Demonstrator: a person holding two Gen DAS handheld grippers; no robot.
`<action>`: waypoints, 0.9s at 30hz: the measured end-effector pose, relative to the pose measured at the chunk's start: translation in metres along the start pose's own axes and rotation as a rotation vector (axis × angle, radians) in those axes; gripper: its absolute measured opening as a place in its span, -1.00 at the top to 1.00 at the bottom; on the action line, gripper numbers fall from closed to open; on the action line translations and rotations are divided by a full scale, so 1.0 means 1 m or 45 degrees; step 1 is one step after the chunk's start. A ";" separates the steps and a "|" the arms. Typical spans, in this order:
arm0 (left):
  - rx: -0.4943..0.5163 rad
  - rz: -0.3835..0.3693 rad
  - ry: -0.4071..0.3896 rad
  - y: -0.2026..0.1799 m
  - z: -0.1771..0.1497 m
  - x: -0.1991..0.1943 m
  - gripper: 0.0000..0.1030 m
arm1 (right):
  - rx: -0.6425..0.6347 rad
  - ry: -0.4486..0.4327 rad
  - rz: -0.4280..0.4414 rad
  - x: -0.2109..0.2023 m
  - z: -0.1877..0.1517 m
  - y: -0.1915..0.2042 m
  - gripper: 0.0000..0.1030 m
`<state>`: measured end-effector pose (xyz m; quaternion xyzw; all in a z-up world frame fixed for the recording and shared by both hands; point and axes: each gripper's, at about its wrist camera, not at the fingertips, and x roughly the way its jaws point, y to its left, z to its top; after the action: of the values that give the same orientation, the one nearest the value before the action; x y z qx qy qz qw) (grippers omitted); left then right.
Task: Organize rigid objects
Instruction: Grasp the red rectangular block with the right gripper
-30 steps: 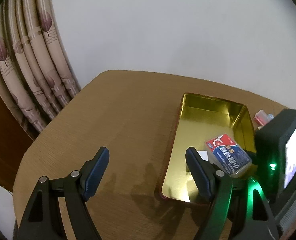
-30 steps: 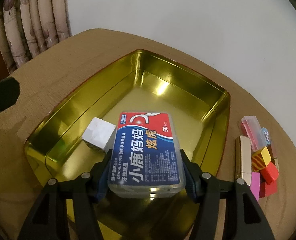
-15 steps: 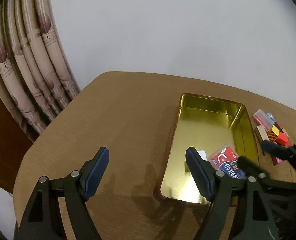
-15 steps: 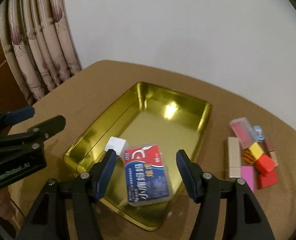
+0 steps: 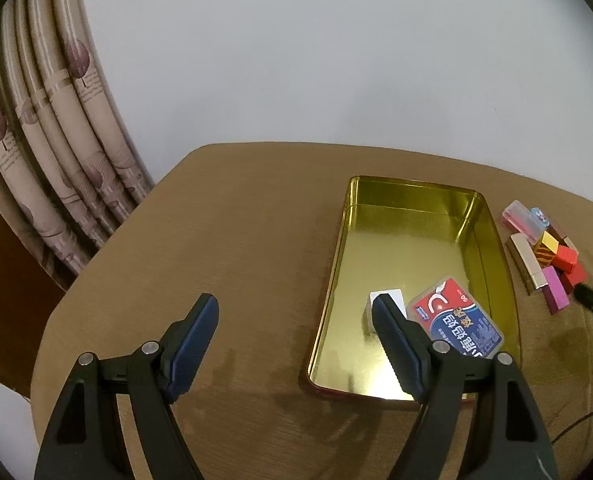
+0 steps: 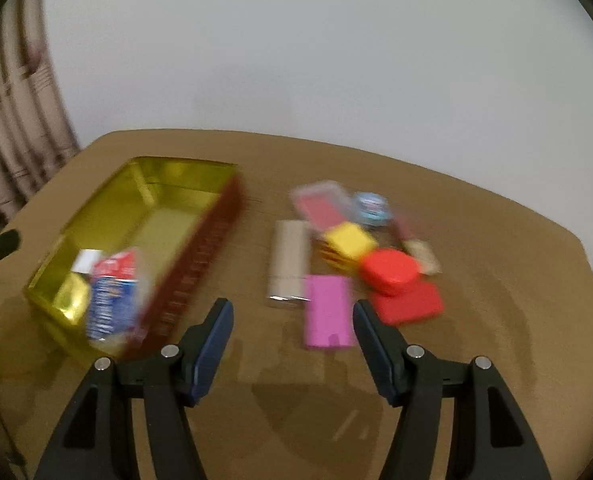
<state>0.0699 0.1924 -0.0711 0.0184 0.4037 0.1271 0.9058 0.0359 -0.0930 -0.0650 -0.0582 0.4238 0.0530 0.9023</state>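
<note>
With the floss box (image 5: 458, 325) lying in the tin (image 5: 492, 240), we held the right gripper (image 6: 292, 344) spread and empty near the pink block (image 6: 328, 311), likely next; the left gripper (image 5: 296, 346) hung released.

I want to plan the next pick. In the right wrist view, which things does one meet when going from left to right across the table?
gold tin → beige bar → pink block → red block
</note>
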 end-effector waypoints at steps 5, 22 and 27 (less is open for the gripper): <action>0.023 -0.005 0.012 -0.005 -0.002 0.002 -0.49 | 0.044 0.041 -0.098 0.010 -0.009 -0.043 -0.24; 0.062 0.003 0.033 -0.014 -0.003 0.008 -0.49 | 0.062 0.094 -0.114 0.055 -0.009 -0.070 -0.58; 0.091 -0.002 0.026 -0.021 -0.004 0.008 -0.50 | 0.045 0.119 -0.109 0.071 -0.007 -0.064 -0.58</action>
<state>0.0768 0.1741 -0.0828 0.0491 0.4173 0.1122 0.9005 0.0850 -0.1539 -0.1197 -0.0630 0.4636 0.0040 0.8838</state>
